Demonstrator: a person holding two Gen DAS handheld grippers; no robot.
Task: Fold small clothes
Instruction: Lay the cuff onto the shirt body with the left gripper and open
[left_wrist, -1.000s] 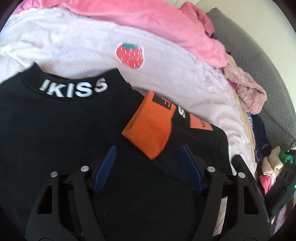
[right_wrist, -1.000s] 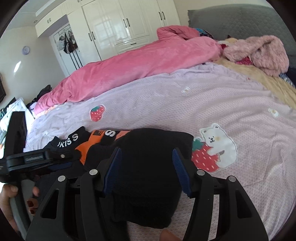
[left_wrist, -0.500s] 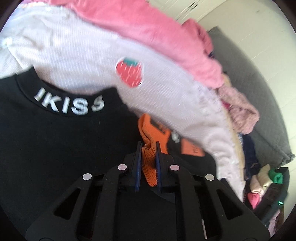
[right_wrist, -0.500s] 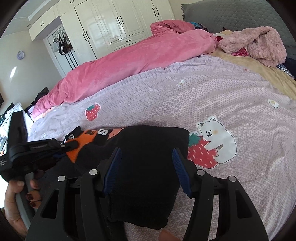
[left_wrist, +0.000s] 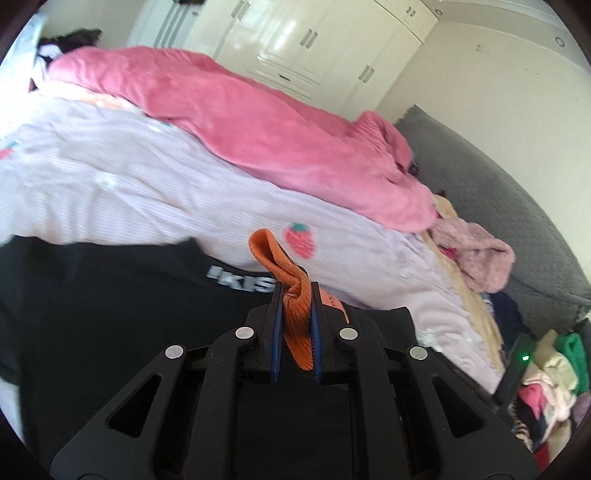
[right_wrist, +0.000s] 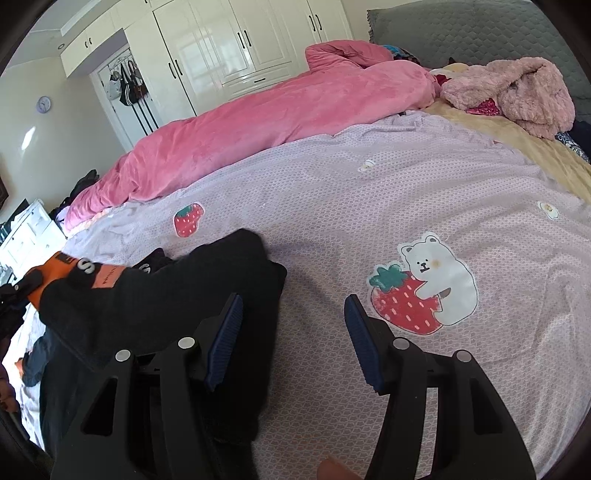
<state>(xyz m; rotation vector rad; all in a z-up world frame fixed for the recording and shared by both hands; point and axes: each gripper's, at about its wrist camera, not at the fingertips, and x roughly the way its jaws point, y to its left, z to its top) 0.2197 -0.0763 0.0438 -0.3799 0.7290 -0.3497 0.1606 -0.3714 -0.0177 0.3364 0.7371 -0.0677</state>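
Note:
A black top (left_wrist: 110, 314) with white "IKISS" lettering on its collar and an orange ribbed sleeve cuff (left_wrist: 291, 306) lies on the lilac bedspread (left_wrist: 147, 192). My left gripper (left_wrist: 296, 295) is shut on the orange cuff and holds it lifted above the black cloth. In the right wrist view the black top (right_wrist: 166, 295) is bunched at the left, its orange cuff (right_wrist: 55, 269) raised at the far left edge. My right gripper (right_wrist: 293, 321) is open and empty, its left finger over the edge of the black cloth, its right finger over bare bedspread (right_wrist: 406, 192).
A pink duvet (right_wrist: 277, 114) lies along the far side of the bed. A fluffy pink garment (right_wrist: 517, 92) sits by the grey headboard (right_wrist: 461, 33). A pile of clothes (left_wrist: 546, 384) lies at the right in the left wrist view. White wardrobes (right_wrist: 240, 40) stand behind.
My left gripper closed on the orange cuff and lifted it, pulling the sleeve up and left. The black cloth slid left from between my right gripper's fingers.

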